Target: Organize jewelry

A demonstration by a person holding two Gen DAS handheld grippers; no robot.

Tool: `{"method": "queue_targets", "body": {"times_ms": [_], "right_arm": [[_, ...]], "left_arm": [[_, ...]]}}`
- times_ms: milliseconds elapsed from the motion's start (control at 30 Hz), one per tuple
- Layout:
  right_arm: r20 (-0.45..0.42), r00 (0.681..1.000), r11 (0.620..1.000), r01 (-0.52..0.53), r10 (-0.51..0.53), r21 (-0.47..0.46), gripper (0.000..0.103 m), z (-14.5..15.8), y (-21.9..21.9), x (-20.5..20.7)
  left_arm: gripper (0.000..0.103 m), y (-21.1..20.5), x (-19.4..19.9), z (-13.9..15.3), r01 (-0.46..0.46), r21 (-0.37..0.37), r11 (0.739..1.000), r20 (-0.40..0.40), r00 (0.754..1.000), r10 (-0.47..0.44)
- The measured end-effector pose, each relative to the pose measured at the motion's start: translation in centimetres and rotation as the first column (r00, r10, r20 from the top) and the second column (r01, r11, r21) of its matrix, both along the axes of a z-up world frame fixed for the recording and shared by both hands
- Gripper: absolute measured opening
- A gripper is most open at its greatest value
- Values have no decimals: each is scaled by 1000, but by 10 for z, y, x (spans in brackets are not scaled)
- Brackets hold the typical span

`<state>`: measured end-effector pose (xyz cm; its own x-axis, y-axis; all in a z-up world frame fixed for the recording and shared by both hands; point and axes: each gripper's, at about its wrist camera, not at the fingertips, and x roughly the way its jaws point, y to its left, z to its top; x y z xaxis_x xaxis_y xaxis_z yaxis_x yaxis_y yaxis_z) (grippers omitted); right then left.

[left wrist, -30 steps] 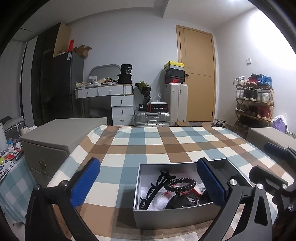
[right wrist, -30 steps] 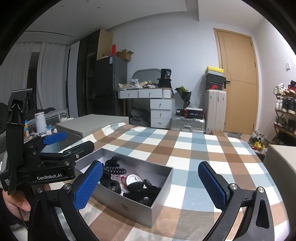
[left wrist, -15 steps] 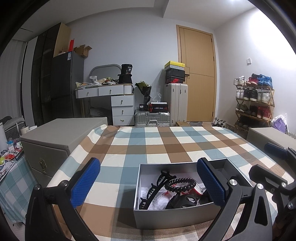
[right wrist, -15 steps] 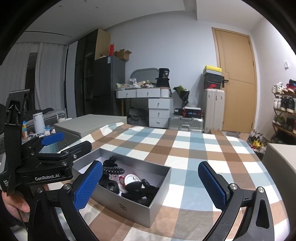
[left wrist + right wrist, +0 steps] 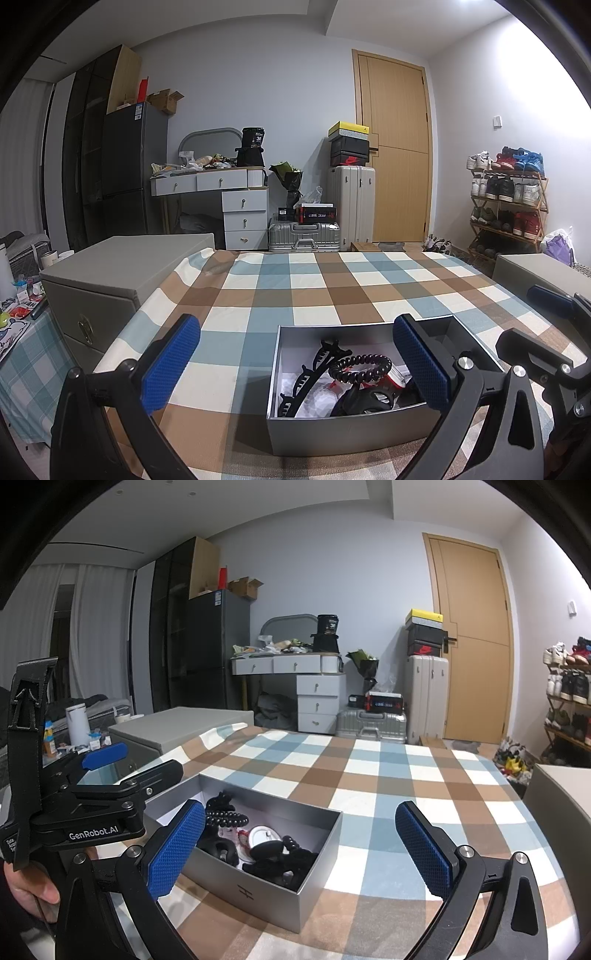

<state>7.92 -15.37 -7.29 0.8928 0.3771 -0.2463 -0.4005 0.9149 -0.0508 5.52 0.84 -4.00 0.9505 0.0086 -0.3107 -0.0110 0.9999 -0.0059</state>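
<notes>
Checked cloth [image 5: 317,288] in blue, brown & white is spread over the table under both tools. One grey box [image 5: 347,428] w/ no lid is set on it. From the left gripper [image 5: 295,365], the box is seen just ahead, under its right pad; from the right gripper [image 5: 299,849], it is seen ahead & to the left, partly behind the left pad. Both tools are held wide apart, w/ nothing between the pads; 2 blue pads are seen on each.

Inside the box, one black bead bracelet [image 5: 364,367], one long black claw clip [image 5: 312,373] & one round white thing [image 5: 263,840] are counted. More dark bits are piled there, too tangled to tell apart. The box's right end is hidden by the left tool's pad.

Farther ahead: 1 wood door [image 5: 397,147], 1 white desk w/ drawers [image 5: 236,210], 2 silver suitcases, 1 shoe rack [image 5: 506,206] cut off at the right. One grey chest [image 5: 110,273] is beside the table, left of the tools.
</notes>
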Motion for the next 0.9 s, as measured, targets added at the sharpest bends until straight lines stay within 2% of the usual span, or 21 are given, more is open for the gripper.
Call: {"method": "queue_targets", "body": {"times_ms": [900], "right_arm": [[-10, 1000, 1000, 0, 0, -1, 103, -2, 1, 1]], "left_arm": [[102, 0, 1, -1, 11, -2, 1000, 0, 1000, -11]]}}
